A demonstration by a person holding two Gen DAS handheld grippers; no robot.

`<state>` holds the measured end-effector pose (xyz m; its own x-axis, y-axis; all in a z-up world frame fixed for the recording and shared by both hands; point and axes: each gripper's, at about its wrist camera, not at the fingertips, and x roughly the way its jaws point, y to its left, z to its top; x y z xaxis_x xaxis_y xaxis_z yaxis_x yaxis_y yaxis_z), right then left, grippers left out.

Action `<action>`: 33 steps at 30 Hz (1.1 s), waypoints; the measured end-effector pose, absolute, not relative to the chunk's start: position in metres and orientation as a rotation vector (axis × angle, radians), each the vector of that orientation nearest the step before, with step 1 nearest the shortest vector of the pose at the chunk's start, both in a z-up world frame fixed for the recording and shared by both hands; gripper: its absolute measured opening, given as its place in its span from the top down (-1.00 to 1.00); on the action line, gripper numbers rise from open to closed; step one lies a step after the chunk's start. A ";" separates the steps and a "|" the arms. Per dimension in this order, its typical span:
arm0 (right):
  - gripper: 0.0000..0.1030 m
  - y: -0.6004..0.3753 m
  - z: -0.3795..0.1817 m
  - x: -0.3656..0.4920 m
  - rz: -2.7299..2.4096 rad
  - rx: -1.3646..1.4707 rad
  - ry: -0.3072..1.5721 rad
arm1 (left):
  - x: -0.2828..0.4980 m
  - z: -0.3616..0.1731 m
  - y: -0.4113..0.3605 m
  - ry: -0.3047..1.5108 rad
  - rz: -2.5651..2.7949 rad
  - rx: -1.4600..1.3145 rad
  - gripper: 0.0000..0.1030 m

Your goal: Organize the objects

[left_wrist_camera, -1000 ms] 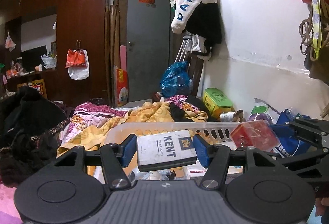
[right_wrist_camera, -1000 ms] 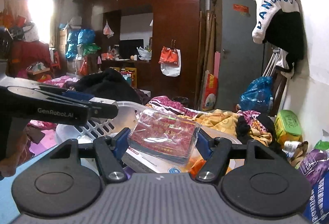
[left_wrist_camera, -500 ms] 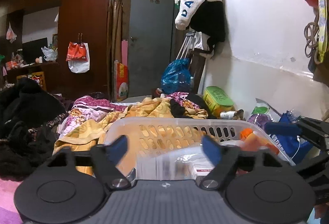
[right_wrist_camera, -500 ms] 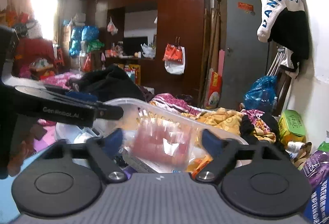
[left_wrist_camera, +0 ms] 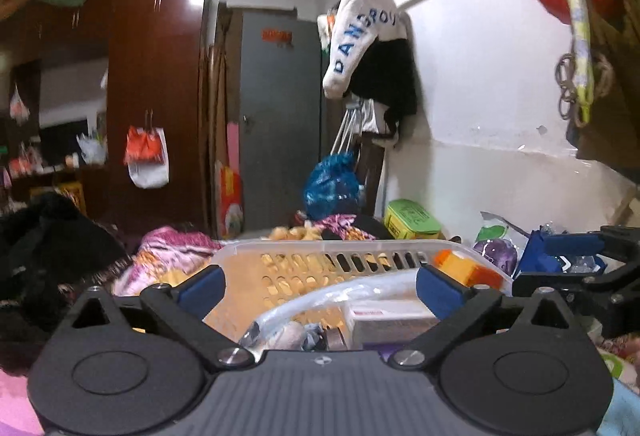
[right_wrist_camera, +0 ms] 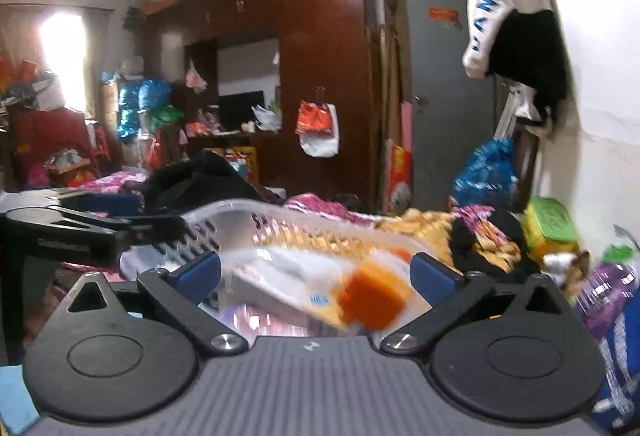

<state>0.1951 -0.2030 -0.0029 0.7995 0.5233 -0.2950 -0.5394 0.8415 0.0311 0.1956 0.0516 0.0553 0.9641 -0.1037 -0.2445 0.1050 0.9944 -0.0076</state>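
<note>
Claws left (left_wrist_camera: 320, 286) and right (right_wrist_camera: 316, 272) gape empty (just widened) above the basket rim (left_wrist_camera: 320, 247).

Both wrist cameras look forward and slightly downward, close over the slotted basket (left_wrist_camera: 328, 250) (right_wrist_camera: 280, 216), sharing the grey door (left_wrist_camera: 280, 116) (right_wrist_camera: 440, 96) near twelve o'clock, each glimpsing the other gripper sideways.

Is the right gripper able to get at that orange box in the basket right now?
Probably yes. The right gripper is open and empty, and the orange box lies uncovered on top in the basket, just ahead between its fingers.
</note>
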 end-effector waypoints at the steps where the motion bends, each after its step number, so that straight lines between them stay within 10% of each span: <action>1: -1.00 -0.206 -0.005 0.187 0.562 -0.059 0.308 | 0.186 0.055 0.049 0.234 -0.120 0.003 -0.99; 16: -1.00 -0.233 -0.022 0.046 0.558 -0.017 0.291 | 0.001 0.033 0.018 0.138 -0.208 -0.034 -0.99; 33: -1.00 -0.229 -0.027 0.073 0.424 0.032 0.331 | 0.028 0.033 0.026 0.261 -0.101 -0.041 -0.99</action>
<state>0.0735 -0.2291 -0.0268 0.8590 0.4085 -0.3086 -0.3983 0.9120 0.0984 0.0281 0.0258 0.0334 0.9610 -0.1050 -0.2559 0.0942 0.9941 -0.0541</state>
